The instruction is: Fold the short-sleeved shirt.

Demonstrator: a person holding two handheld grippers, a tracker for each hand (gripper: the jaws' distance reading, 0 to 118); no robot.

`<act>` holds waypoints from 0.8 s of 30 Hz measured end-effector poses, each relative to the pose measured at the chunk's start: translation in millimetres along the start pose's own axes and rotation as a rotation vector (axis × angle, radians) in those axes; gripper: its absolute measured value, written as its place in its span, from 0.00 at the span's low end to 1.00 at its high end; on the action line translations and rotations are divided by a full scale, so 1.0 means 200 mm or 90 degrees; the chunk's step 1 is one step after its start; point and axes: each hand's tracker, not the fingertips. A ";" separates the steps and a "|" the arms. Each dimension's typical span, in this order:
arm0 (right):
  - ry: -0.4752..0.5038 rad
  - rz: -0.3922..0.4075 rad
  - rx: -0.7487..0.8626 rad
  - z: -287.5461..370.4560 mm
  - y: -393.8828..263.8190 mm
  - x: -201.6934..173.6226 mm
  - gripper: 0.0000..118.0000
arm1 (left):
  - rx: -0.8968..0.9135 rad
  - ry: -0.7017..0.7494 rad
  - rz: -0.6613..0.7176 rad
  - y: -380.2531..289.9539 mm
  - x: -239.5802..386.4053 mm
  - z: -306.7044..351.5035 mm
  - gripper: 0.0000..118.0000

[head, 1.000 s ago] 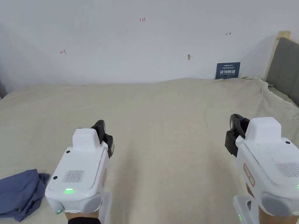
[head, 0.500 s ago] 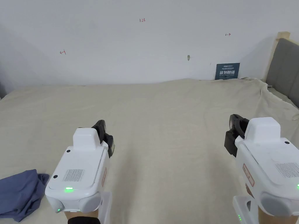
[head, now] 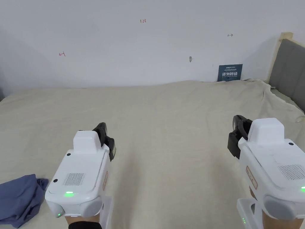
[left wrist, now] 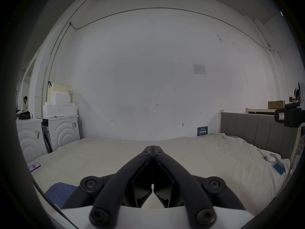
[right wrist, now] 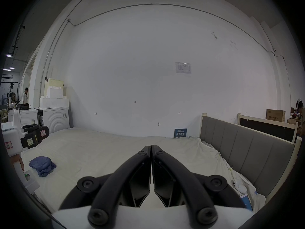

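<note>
A crumpled blue shirt [head: 18,198] lies in a heap on the cream bed sheet [head: 166,119] at the near left edge; it also shows as the blue shirt [right wrist: 43,165] and the blue shirt [left wrist: 61,194]. My left gripper [head: 102,129] hovers above the sheet, to the right of the shirt and apart from it, its jaws together on nothing [left wrist: 153,147]. My right gripper [head: 238,122] is held over the right half of the bed, jaws pressed together and empty [right wrist: 151,146].
A grey padded headboard [head: 287,68] bounds the bed on the right, a white wall the far side. A small blue sign [head: 229,72] leans at the wall. Phones [left wrist: 278,168] and a white mouse [right wrist: 240,186] lie near the headboard; another phone [left wrist: 34,166] at the left edge. White washing machines [left wrist: 61,131] stand left.
Both grippers stay where they were, shut. The head camera has shifted a little, so the picture slid slightly left; the shirt has not moved on the bed.
</note>
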 end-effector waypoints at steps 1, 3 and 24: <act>0.000 0.000 0.000 0.00 0.00 0.00 0.00 | -0.001 0.000 0.001 0.00 0.00 0.00 0.00; 0.000 0.001 0.001 0.00 0.00 0.00 0.00 | -0.001 0.001 0.002 0.00 0.00 0.00 0.00; 0.000 0.001 0.005 0.02 0.01 0.00 0.00 | 0.003 0.000 0.005 0.01 -0.02 0.00 0.00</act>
